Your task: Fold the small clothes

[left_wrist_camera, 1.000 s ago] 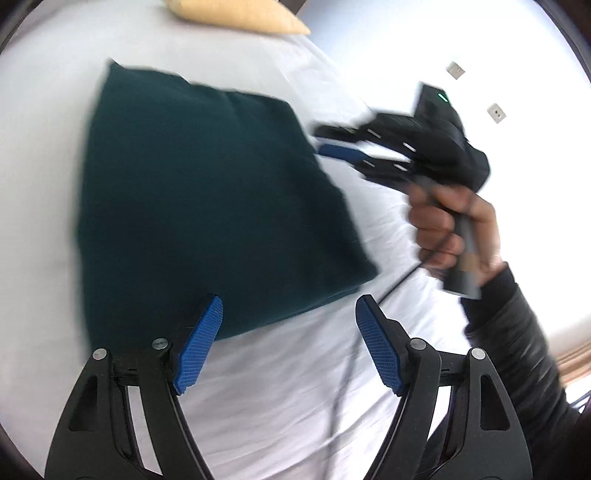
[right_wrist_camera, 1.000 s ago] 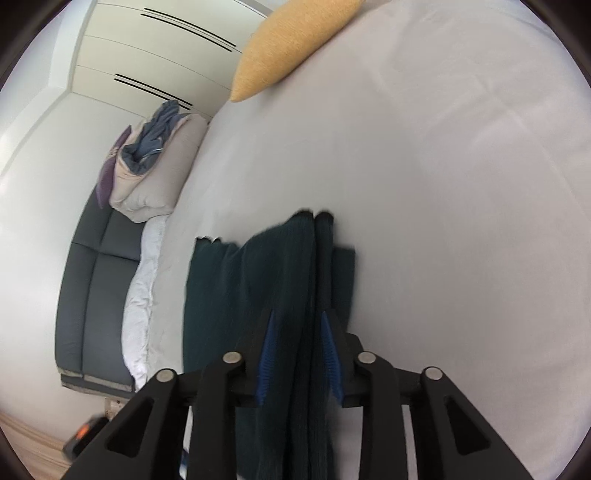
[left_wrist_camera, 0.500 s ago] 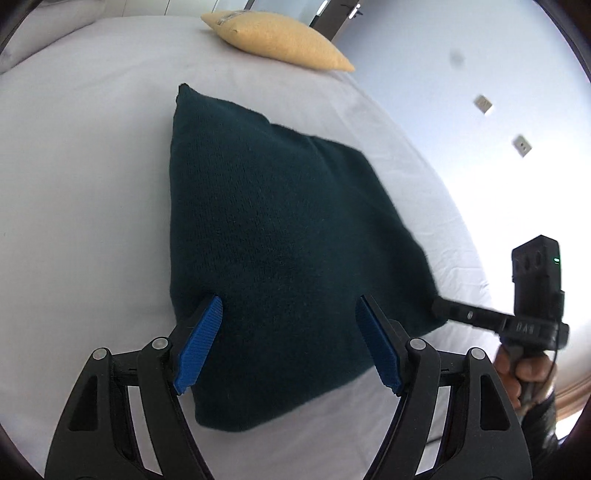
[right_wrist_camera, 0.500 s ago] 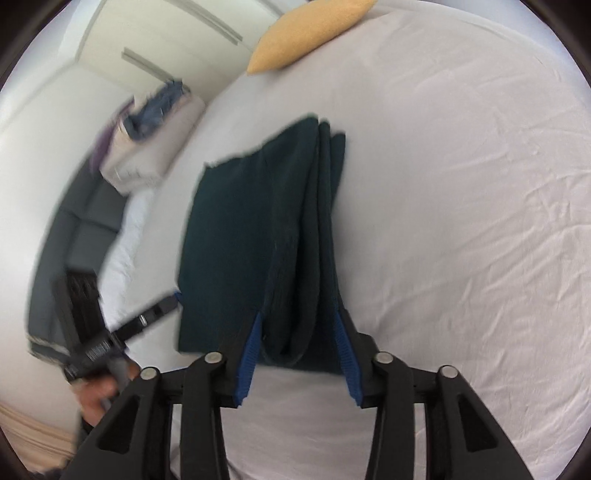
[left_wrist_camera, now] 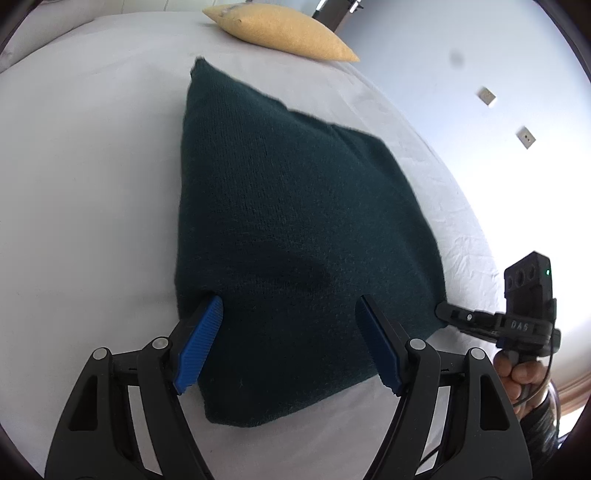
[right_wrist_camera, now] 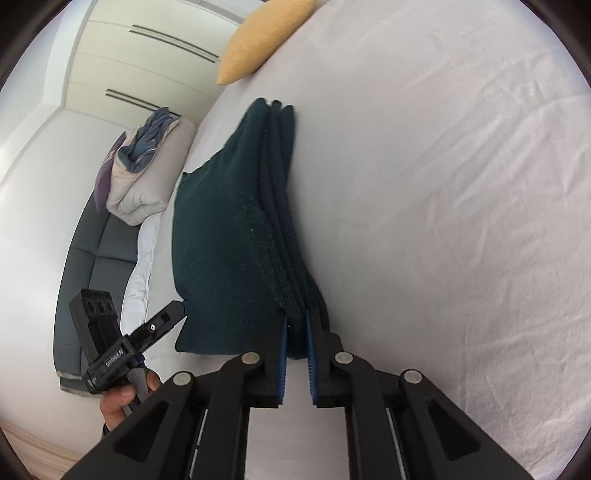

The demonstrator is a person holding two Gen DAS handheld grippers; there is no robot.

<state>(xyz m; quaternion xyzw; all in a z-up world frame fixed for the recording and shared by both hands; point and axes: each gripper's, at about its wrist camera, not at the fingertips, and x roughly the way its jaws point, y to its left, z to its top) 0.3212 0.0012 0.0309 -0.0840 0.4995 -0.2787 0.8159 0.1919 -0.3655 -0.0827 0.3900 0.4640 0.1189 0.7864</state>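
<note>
Right wrist view: right hand-held gripper (right_wrist_camera: 296, 332) pinches the folded dark-green garment (right_wrist_camera: 225, 236) by its layered edge, seemingly 4 plies, on the bed (right_wrist_camera: 443, 184). Left hand-held gripper (left_wrist_camera: 288, 347) hovers wide over it; release gently, keeping edges aligned.

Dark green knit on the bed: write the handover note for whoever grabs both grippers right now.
Right gripper: shut on the stacked edge of the dark green knit.
Left gripper: open, over the knit's near end, holding nothing.
The knit lies folded in several layers on the white bed sheet, yellow pillow beyond it.
Done: the folds look made.
Left: probably release the right grip and smooth or square the stack.
</note>
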